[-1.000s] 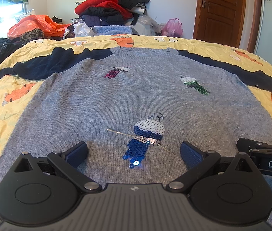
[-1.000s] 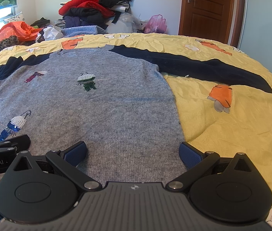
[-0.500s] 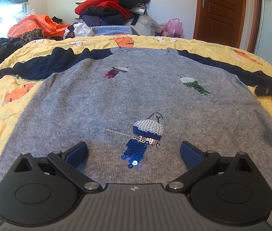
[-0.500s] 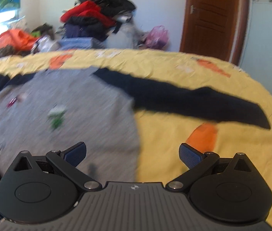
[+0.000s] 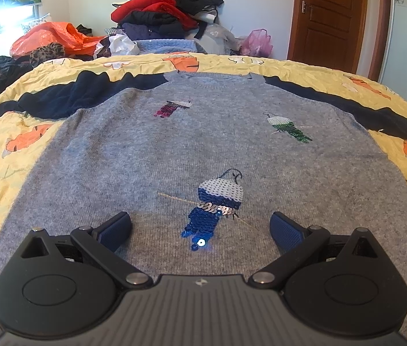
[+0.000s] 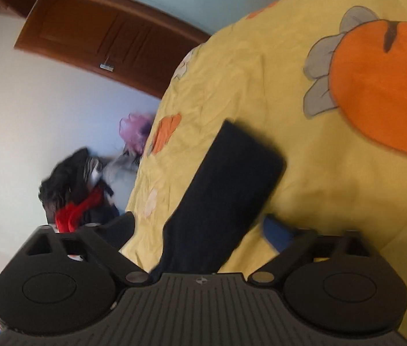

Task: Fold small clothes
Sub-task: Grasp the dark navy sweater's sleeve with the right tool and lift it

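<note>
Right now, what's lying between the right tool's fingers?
The sweater's navy sleeve, its cuff end, runs up between the open right tool over the yellow bedspread, shown in the right wrist view.

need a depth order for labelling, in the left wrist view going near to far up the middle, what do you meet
left gripper → blue sequin figure on the grey sweater → sweater neckline → yellow bedspread → blue folded knit → clothes pile.
</note>
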{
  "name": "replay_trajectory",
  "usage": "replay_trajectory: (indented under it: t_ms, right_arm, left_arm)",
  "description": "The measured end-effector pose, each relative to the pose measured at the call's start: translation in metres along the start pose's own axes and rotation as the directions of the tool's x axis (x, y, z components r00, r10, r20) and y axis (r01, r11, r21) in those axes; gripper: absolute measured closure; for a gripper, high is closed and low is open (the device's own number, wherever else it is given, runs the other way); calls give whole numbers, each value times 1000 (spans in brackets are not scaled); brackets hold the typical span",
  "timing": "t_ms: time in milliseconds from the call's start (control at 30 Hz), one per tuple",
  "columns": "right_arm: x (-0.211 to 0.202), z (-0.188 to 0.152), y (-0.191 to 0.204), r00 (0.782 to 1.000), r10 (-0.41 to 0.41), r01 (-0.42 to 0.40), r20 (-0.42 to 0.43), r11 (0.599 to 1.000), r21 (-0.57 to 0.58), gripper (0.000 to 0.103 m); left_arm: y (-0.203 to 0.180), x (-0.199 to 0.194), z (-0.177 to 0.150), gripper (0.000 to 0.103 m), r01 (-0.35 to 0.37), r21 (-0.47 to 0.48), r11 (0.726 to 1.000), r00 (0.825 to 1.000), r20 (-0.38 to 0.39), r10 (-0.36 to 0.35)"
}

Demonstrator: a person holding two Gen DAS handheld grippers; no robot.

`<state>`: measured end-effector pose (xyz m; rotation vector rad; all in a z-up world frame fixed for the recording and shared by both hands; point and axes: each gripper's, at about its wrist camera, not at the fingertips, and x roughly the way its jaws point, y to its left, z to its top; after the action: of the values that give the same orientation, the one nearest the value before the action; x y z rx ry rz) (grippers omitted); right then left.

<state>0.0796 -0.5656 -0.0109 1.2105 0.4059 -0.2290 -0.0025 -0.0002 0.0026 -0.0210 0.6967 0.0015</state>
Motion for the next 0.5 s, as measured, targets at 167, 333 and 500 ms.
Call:
replay_trajectory:
  t_ms: [167, 333, 500]
  right_arm:
    - [22, 14, -6, 999, 42, -42, 13, 999, 9, 22]
    - [32, 24, 4, 1000, 6, -6, -26, 1000, -6, 23]
    - [22, 31, 3, 1000, -14, 14, -18, 1000, -4, 23]
  left_arm:
    - [-1, 0, 0, 0, -1, 1, 1000, 1000, -1, 1]
    - [0, -1, -1, 0, 4, -1, 1000, 1000, -1, -4]
    - [1, -1, -1, 0, 5, -5, 1000, 1000, 1, -5]
